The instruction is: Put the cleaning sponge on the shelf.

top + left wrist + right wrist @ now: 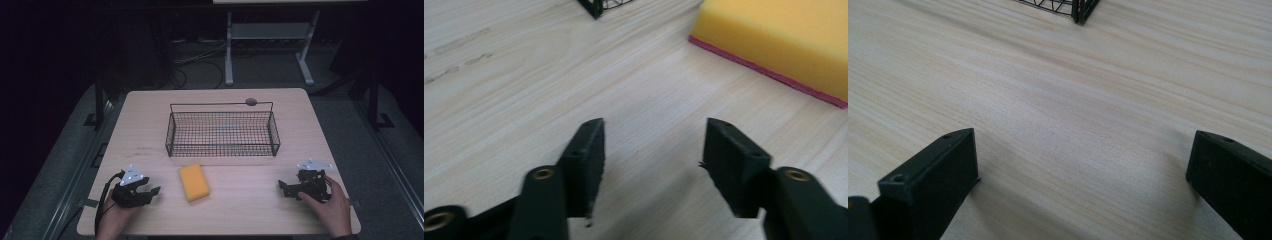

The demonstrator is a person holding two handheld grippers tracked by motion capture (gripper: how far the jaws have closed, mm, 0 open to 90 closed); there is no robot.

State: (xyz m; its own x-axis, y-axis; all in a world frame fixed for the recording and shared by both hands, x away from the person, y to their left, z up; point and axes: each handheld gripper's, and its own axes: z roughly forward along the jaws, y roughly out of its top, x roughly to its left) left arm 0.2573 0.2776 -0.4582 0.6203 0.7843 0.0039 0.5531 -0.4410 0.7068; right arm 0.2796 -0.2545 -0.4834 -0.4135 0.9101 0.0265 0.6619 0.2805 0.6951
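Two grippers sit low over the table (150, 107), both empty: my left gripper (150, 192) gapes partway, the right gripper (286, 188) wider. The yellow sponge (194, 182) lies flat between them, just before the wire basket (222, 148). Closing off-centre, I judge, would skid the soft sponge away.

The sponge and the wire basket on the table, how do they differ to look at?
The sponge is a solid yellow block, while the wire basket is black open mesh you can see through. The sponge is much smaller than the basket. The sponge lies nearer the person, at a slight angle; the basket sits farther back, square to the table edge. Both rest on the table, and neither is held.
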